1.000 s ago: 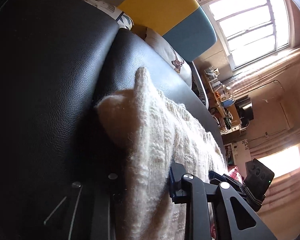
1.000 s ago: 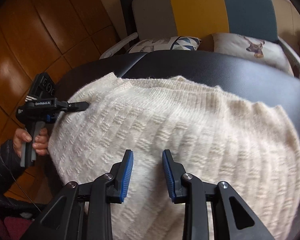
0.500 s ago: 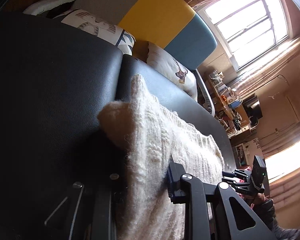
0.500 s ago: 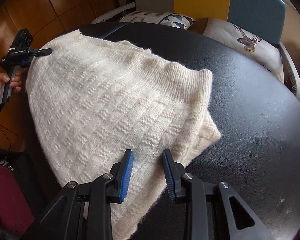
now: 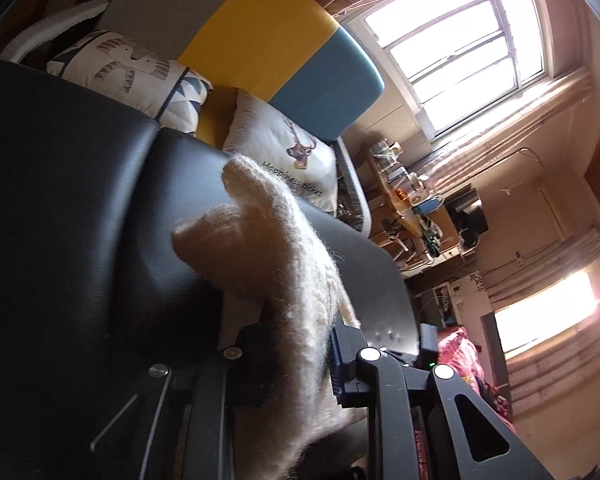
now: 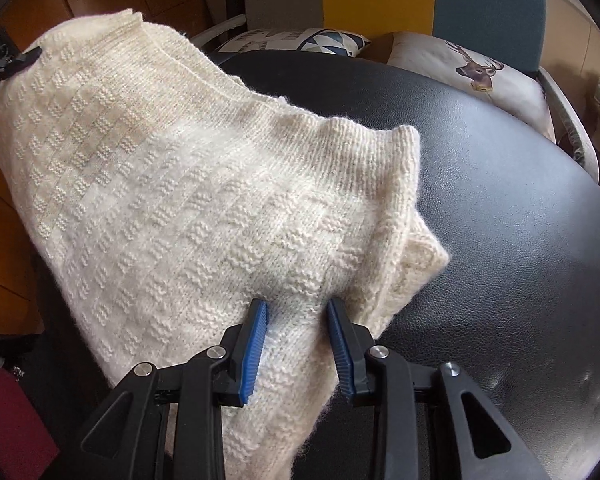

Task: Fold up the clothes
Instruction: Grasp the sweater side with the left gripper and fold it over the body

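Looking from the left wrist, rolled sideways, low and very near the black worktop (image 5: 80,208), facing along it toward the deer cushion (image 5: 288,156) and the window beyond. Looking from the right wrist, upright, down across the worktop (image 6: 520,220) toward that cushion (image 6: 472,72). Sharing worktop, cushion and cream sweater (image 6: 172,184).

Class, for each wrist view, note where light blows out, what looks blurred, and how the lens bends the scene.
Left wrist view: windows blown out white; sweater soft and blurred; room curved and tilted. Right wrist view: even light, sweater knit crisp, faint sheen on black surface, dark vignette corners.
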Available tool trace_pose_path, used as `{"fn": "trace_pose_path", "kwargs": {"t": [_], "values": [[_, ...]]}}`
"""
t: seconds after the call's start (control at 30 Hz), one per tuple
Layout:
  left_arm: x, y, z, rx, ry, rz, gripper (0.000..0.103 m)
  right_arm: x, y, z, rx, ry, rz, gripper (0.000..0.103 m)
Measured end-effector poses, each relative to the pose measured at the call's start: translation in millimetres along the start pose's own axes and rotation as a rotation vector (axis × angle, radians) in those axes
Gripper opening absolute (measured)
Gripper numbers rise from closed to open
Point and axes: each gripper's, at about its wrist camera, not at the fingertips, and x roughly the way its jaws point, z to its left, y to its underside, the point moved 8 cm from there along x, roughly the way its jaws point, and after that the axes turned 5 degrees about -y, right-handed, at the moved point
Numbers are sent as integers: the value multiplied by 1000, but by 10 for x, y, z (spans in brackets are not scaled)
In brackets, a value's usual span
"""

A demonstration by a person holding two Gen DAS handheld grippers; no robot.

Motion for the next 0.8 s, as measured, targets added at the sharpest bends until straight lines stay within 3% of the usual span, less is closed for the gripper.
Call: {"fn": "trace_pose_path", "kwargs": {"t": [0.27, 0.33, 0.43, 0.7, 0.8], "values": [[529, -73, -734, -43, 87, 16, 14, 93, -43, 250, 109, -43, -95, 33], [725, -40, -836, -48, 81, 37, 5, 114, -46, 302, 138, -66, -129, 33], [1045, 66, -938, -12, 27, 77, 5, 114, -3, 323, 170, -97, -173, 33], [1678, 648, -1077, 101, -28, 272, 5, 109, 25, 280, 205, -157, -215, 33], [1786, 857, -1166, 105, 20, 335, 5, 89, 61, 251, 230, -190, -238, 33]]}}
